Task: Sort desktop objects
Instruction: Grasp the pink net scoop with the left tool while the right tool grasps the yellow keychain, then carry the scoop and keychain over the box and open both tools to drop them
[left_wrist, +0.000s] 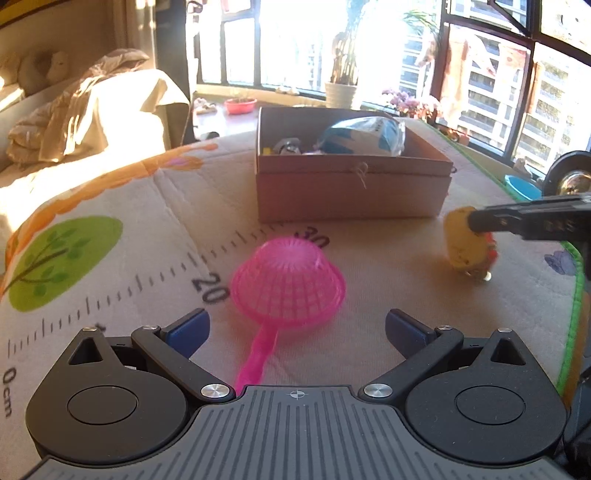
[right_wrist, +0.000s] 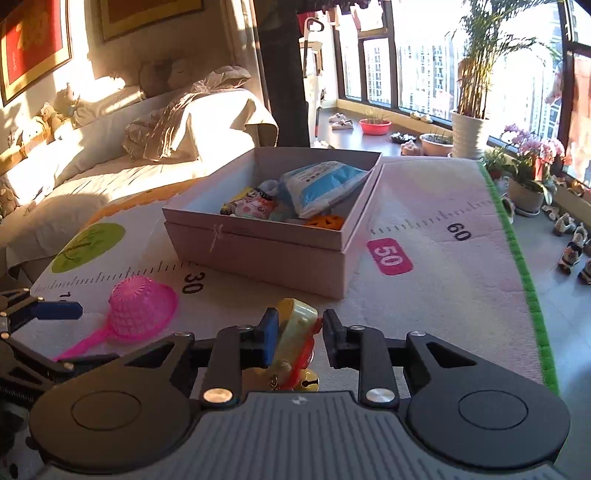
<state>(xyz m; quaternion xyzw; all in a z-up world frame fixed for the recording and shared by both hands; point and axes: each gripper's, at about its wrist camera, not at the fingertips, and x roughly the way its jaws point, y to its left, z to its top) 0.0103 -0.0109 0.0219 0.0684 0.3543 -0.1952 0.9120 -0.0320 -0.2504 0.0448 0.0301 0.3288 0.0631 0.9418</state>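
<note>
Right wrist view: printed mat (right_wrist: 443, 206) covers the surface; open cardboard box (right_wrist: 266, 236) stands mid-mat, already holding a blue packet (right_wrist: 317, 184) and small toys, evidently the sorting destination; pink strainer (right_wrist: 142, 314) lies dome-up before it, between the left gripper's (left_wrist: 295, 328) widely parted fingers, unheld; right gripper (right_wrist: 297, 332) straddles the yellow toy (right_wrist: 295, 332), seemingly nearly closed for pickup; firm contact cannot be told.

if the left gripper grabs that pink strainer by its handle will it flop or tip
The pink strainer looks like thin moulded plastic mesh, so probably light and fairly stiff. Its handle is narrow, so the upside-down bowl may swivel in the open left gripper. The smooth plastic may also slip.
</note>
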